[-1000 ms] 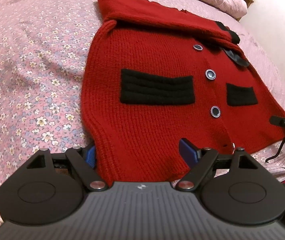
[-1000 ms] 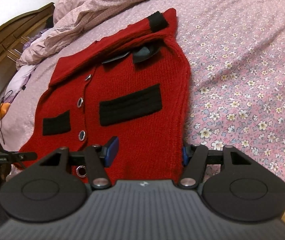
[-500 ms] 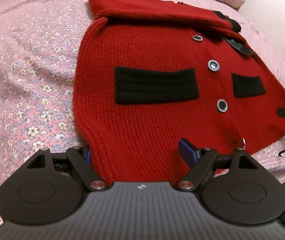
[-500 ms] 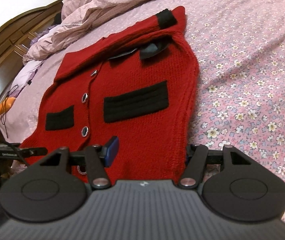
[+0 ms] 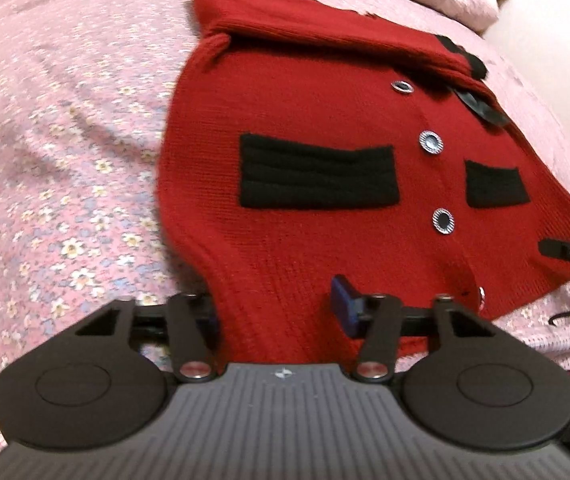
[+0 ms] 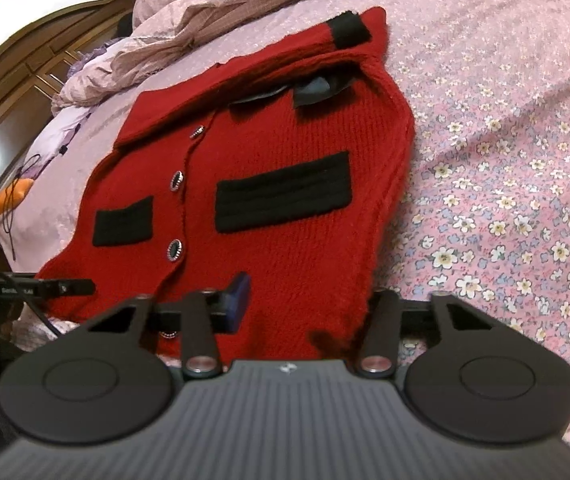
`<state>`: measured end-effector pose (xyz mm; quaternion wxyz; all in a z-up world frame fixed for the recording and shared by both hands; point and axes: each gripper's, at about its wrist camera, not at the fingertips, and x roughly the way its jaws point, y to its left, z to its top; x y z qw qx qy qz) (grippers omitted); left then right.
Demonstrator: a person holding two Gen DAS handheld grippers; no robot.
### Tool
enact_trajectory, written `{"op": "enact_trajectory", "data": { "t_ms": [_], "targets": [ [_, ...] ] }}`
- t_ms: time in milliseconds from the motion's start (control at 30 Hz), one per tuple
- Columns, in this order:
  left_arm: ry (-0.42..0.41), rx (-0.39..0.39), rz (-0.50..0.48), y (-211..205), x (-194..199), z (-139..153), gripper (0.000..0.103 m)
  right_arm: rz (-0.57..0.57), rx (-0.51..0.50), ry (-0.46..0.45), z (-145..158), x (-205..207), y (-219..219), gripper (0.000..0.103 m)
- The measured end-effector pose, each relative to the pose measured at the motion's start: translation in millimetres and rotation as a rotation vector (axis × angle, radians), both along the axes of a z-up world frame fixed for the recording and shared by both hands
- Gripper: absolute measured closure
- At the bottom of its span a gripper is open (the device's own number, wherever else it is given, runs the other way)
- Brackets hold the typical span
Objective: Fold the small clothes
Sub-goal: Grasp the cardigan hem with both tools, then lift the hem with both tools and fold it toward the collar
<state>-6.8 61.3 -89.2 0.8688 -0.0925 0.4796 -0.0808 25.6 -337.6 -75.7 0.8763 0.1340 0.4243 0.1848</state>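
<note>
Through the left wrist camera we see a red knitted cardigan (image 5: 325, 128) lying flat, front up, on a bed with a pink flowered sheet (image 5: 65, 140), its sleeves folded across the top and its two black pockets (image 5: 317, 178) either side of a row of buttons (image 5: 430, 142). Our left gripper (image 5: 275, 308) sits at the hem's left corner with its jaws closing, the red knit between them; the blue pad (image 5: 343, 304) on the right rests on the fabric, and we cannot tell whether the pads pinch it yet. Through the right wrist camera we see the same cardigan (image 6: 285, 128) from the other corner, a rumpled duvet (image 6: 205, 20) beyond it. Our right gripper (image 6: 305, 304) straddles the hem's right corner, jaws closing around the knit, the left blue pad (image 6: 239, 294) against the cloth. A firm grip is not clear.
</note>
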Motion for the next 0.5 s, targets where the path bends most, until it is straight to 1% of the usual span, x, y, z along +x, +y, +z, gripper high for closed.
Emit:
{"op": "enact_trajectory", "data": {
  "t_ms": [33,67,100,167,233,267,333,500],
  "targets": [
    [0.000,0.000,0.011,2,0,1,0.059,-0.004,0.002,0.007,-1,1,0,0.074],
    [0.000,0.000,0.020,4,-1,1,0.064,-0.005,0.003,0.010,-2,2,0,0.077],
    [0.001,0.000,0.027,5,-1,1,0.068,-0.003,0.004,0.010,-2,3,-1,0.083],
    [-0.001,0.000,0.040,8,-2,3,0.079,-0.004,0.026,0.002,0,4,-2,0.087],
    [-0.011,-0.015,0.049,12,-4,6,0.085,-0.012,0.066,-0.012,4,4,-5,0.090],
    [-0.019,-0.024,0.051,13,-5,9,0.088,-0.016,0.083,-0.020,6,4,-7,0.091],
    [-0.037,-0.034,0.049,15,-6,15,0.089,-0.018,0.118,-0.032,10,5,-8,0.092],
    [-0.081,-0.099,0.062,23,-6,31,0.091,-0.025,0.198,-0.058,19,12,-10,0.093]
  ]
}}
